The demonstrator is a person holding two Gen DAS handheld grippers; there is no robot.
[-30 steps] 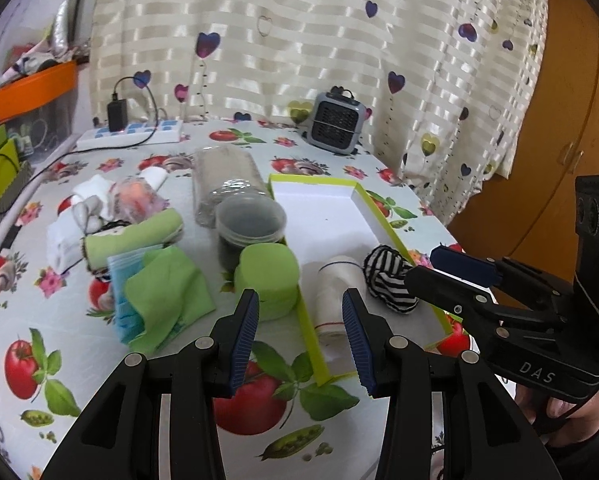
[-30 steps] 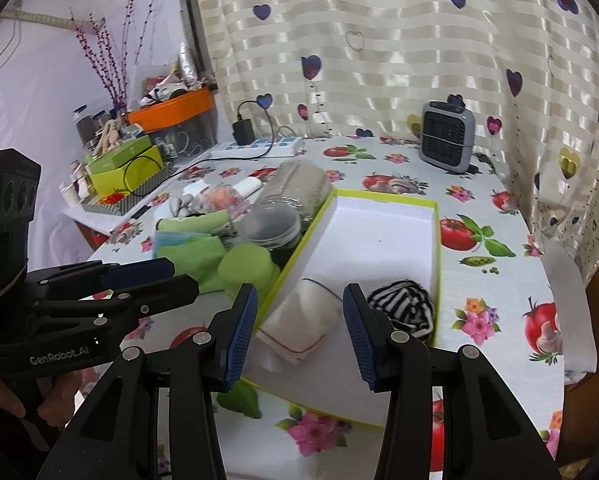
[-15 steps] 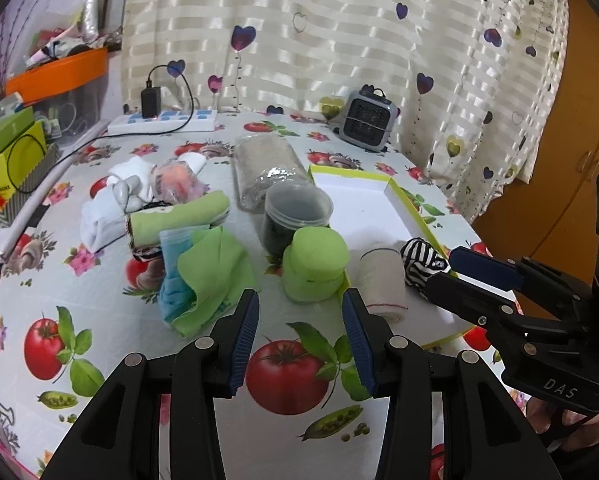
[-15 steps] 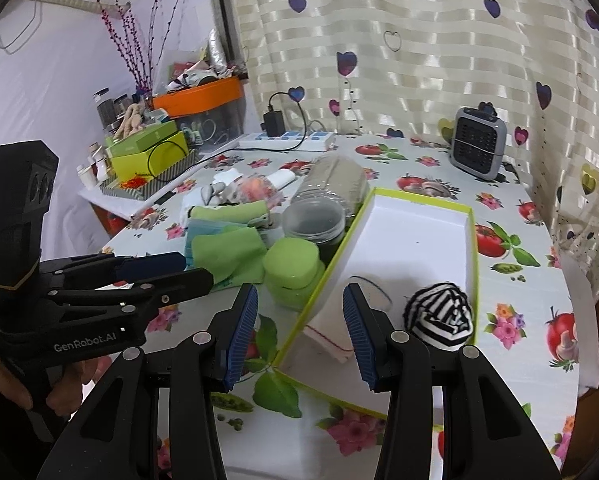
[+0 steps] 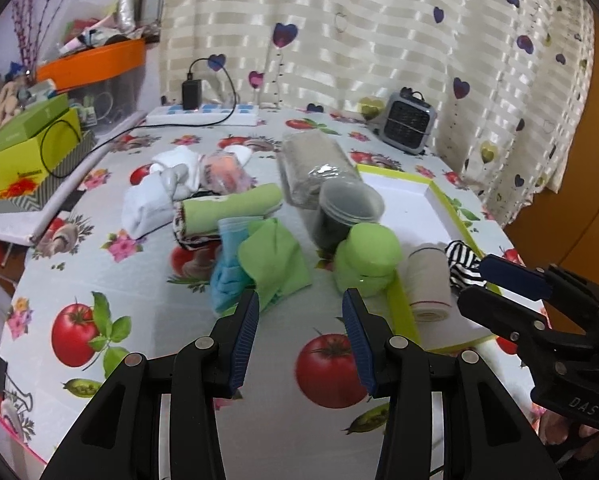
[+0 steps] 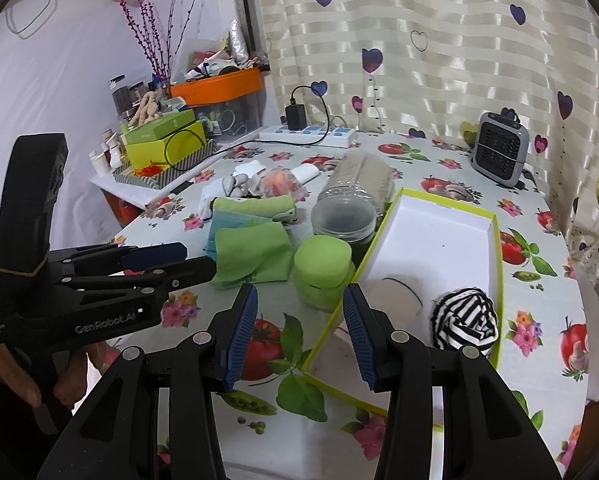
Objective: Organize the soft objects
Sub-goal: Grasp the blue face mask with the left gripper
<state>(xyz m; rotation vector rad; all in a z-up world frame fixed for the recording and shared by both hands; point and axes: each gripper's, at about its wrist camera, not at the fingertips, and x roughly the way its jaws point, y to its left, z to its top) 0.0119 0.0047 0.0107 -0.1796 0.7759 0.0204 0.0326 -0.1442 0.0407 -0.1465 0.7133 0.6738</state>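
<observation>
While both tools hover above the counter [image 5: 147,304] with jaws spread wide and nothing held, the left gripper [image 5: 299,320] faces a loose green cloth [image 5: 273,260] lying on a blue one [image 5: 227,276]. The right gripper [image 6: 299,320] hangs over the near corner of the lime-edged white tray [image 6: 439,240], where a cream roll [image 6: 395,300] and a striped black-and-white bundle [image 6: 465,318] lie side by side. A green sponge stack [image 6: 321,270] sits just outside the tray's left wall.
</observation>
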